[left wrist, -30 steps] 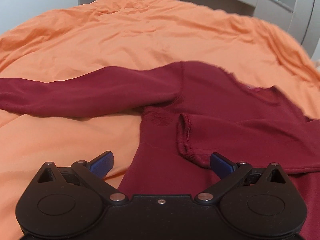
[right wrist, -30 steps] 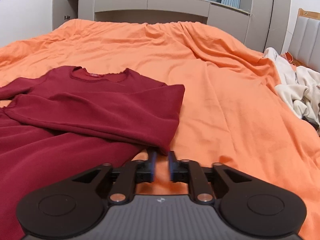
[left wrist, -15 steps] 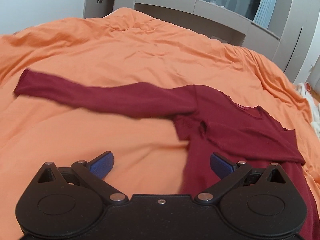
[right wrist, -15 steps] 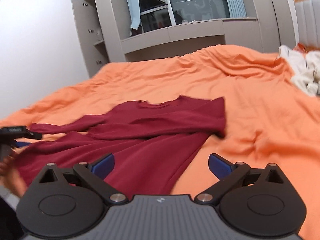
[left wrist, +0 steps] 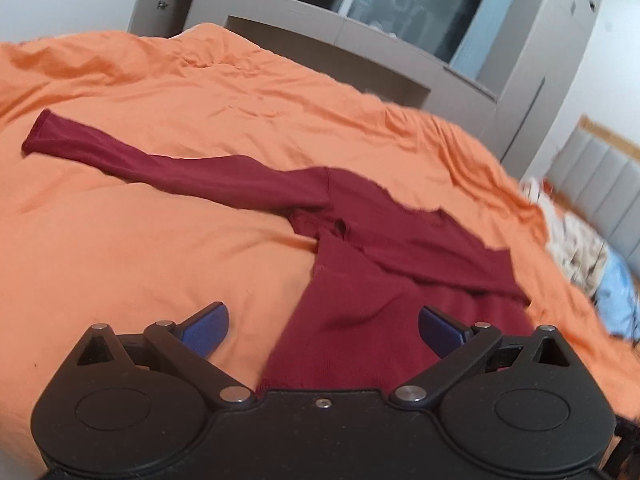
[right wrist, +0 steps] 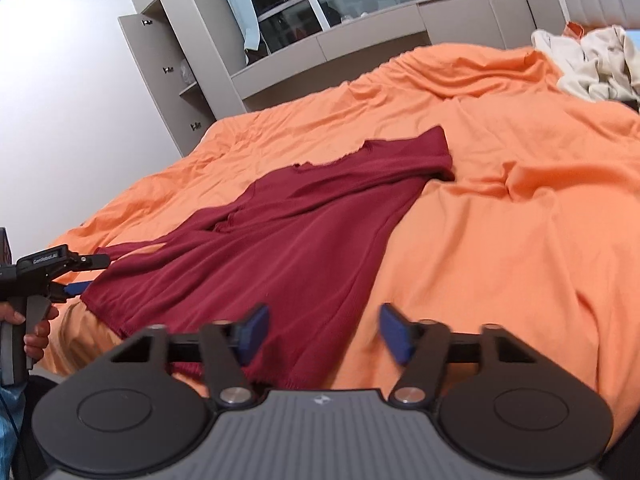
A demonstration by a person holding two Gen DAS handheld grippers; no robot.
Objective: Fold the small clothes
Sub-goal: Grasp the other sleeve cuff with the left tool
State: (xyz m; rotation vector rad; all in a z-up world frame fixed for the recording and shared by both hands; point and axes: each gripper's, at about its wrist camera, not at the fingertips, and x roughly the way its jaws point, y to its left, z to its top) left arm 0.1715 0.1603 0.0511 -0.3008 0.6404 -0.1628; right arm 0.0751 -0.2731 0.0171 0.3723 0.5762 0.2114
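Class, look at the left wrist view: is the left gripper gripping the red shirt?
No. The left gripper is open, its blue pads spread wide above the shirt with nothing between them.

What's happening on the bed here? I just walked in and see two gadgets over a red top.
A person is folding a dark red long-sleeved top on the orange bedspread. One sleeve is folded across the chest; the other sleeve lies stretched out sideways. The left gripper and right gripper are both open near the hem, holding nothing. A pile of pale clothes waits farther up the bed.
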